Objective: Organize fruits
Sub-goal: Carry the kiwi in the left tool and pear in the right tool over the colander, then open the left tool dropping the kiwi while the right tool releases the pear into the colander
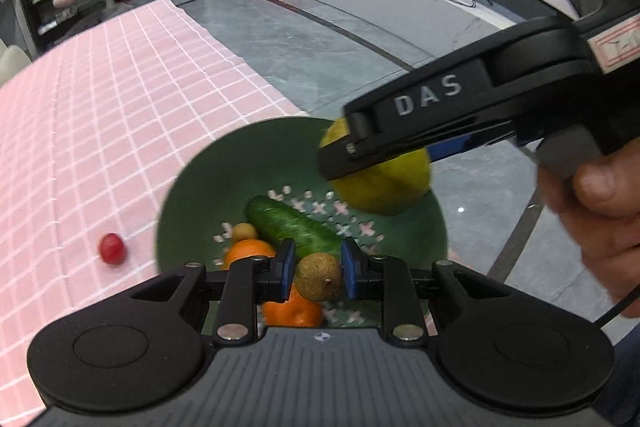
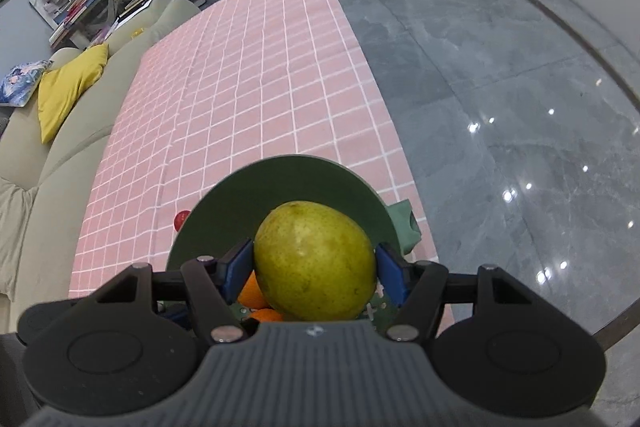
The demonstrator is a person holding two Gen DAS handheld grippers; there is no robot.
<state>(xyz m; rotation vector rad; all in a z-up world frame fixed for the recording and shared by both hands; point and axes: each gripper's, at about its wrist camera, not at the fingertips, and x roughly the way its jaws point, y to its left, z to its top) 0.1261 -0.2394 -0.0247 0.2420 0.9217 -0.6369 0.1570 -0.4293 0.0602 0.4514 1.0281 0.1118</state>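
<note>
A dark green perforated bowl (image 1: pixel 208 183) sits at the near edge of the pink checked cloth. In it lie a cucumber (image 1: pixel 292 225), an orange (image 1: pixel 248 251), a second orange (image 1: pixel 294 309) and a small brown fruit (image 1: pixel 244 231). My left gripper (image 1: pixel 319 273) is shut on a small round brown fruit (image 1: pixel 319 277) just above the bowl. My right gripper (image 2: pixel 315 267) is shut on a yellow-green pear (image 2: pixel 315 261) and holds it over the bowl (image 2: pixel 288 179); the pear also shows in the left wrist view (image 1: pixel 384 183). A red cherry tomato (image 1: pixel 112 247) lies on the cloth left of the bowl.
The pink checked cloth (image 2: pixel 248 75) stretches away from the bowl. A beige sofa with a yellow cushion (image 2: pixel 68 87) runs along its left side. Grey glossy floor (image 2: pixel 500 87) lies to the right. A green handle (image 2: pixel 406 223) sticks out at the bowl's right side.
</note>
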